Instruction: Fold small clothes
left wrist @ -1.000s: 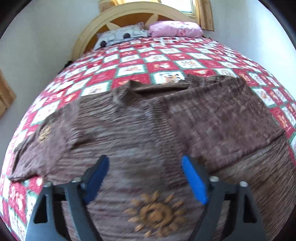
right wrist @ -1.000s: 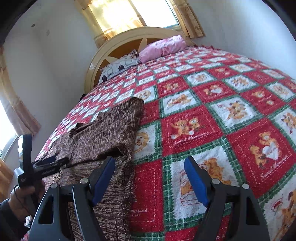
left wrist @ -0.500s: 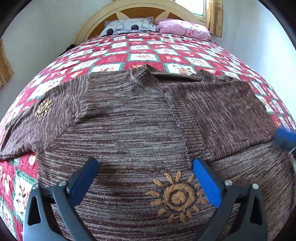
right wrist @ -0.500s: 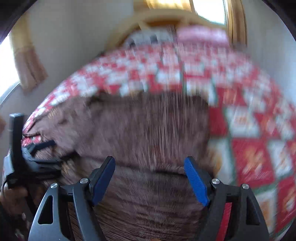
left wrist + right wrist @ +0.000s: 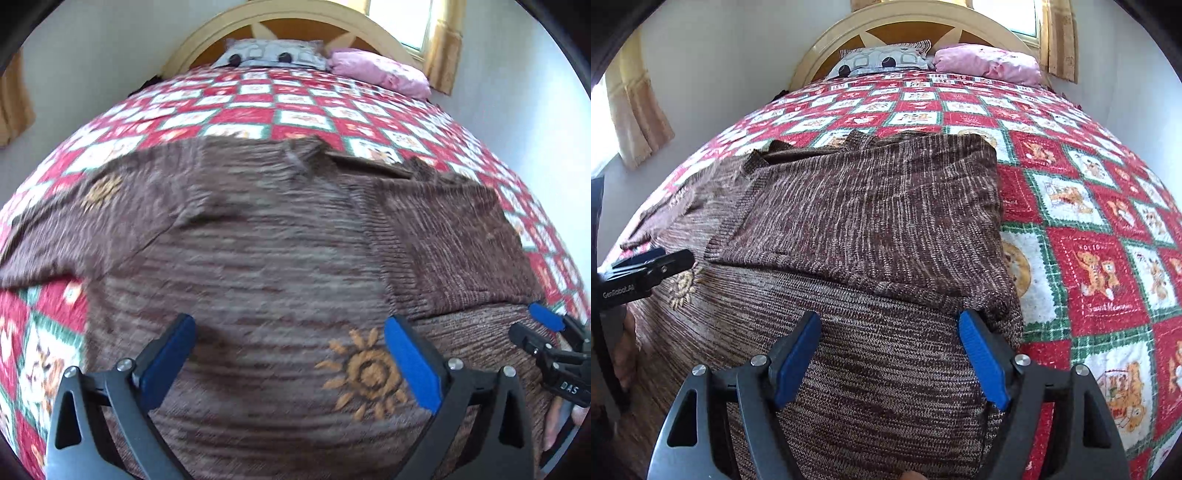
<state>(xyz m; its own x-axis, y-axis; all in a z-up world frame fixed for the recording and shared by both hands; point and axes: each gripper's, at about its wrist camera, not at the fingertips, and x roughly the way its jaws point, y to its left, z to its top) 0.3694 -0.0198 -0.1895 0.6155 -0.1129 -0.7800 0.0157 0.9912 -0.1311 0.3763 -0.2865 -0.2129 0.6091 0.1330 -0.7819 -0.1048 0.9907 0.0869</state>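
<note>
The left gripper (image 5: 288, 362) hangs wide and empty over the brown sweater (image 5: 277, 266), whose unfolded sleeve (image 5: 74, 229) lies at ten o'clock. The right gripper (image 5: 890, 358), also spread and empty, sits over the folded-in side, so the left is nearer.

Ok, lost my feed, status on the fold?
Both claws, left and right, open, empty. Brown sweater flat on quilt, right sleeve folded in. Nothing blocking.

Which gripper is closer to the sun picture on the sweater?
Left. The left gripper hangs right above the sun, which shows between its open fingers. The right gripper is further off, over the folded-in sleeve side.
</note>
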